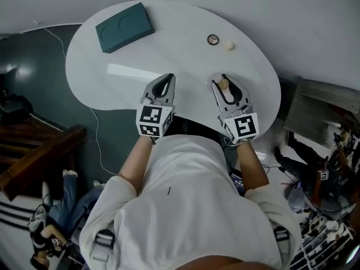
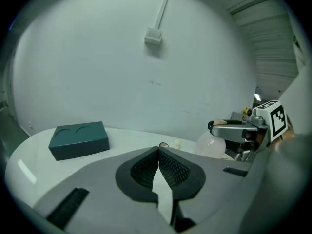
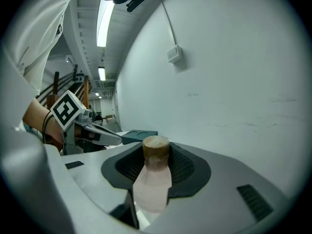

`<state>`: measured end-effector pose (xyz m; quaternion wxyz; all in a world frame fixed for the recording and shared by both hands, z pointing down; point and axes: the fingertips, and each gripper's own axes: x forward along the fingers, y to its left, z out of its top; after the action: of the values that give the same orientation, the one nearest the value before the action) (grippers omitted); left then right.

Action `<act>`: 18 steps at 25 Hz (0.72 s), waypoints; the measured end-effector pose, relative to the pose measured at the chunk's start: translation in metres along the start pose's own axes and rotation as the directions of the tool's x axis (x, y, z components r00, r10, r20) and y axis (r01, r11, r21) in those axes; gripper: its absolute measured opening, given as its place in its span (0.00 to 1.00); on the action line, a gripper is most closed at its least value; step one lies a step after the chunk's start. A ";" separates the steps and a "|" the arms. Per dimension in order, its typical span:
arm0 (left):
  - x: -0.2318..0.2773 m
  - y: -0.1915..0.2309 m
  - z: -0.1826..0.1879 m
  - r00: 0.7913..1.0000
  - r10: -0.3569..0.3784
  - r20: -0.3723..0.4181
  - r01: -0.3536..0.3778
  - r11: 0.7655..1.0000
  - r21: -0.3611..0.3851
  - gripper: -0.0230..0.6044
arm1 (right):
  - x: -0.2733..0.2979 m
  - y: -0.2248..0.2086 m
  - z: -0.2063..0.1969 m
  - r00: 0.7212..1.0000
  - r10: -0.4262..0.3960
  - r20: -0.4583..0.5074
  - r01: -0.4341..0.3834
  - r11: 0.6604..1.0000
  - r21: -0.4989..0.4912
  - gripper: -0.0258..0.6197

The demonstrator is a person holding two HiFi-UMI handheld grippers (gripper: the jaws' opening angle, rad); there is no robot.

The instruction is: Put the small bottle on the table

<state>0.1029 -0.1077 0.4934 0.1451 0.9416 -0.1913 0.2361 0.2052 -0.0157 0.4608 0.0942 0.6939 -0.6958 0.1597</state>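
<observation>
The right gripper has its jaws clamped on the neck of the small bottle, just under the brown cork-like cap. The ribbed pads press on either side. The cap stands above the jaws and the pale, translucent body hangs below them, so the bottle sits roughly upright in the grip. From above, the bottle is over the near part of the white worktop, well apart from the teal box, which lies flat at the far edge with two round hollows in its top. Whether the bottle's base touches the worktop cannot be told. The left gripper has its jaws together, tips meeting, with nothing between them. It is over the near edge, between the teal box and the right gripper, closer to the latter and apart from the bottle. A small dark ring and a cream-coloured bit lie just beside each other on the worktop, about as far back as the teal box and on the bottle's side of it, touching neither gripper.
</observation>
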 end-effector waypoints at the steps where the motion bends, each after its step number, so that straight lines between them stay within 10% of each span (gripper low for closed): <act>1: 0.002 0.009 -0.002 1.000 0.022 -0.002 -0.022 1.000 -0.014 0.07 | 0.011 -0.001 0.000 1.000 0.018 -0.007 -0.018 1.000 -0.005 0.25; 9: -0.020 0.032 -0.050 0.969 0.245 -0.045 -0.249 0.957 -0.150 0.07 | 0.067 0.013 -0.016 0.965 0.255 -0.052 -0.258 0.964 -0.069 0.25; 18: -0.041 0.058 -0.093 0.940 0.329 -0.093 -0.342 0.909 -0.240 0.07 | 0.120 0.042 -0.035 0.925 0.366 -0.103 -0.377 0.918 -0.125 0.25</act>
<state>0.0080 -0.1132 0.5624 0.2259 0.8622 -0.3750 0.2548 0.1582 -0.1163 0.5319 0.1381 0.5339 -0.8203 0.1515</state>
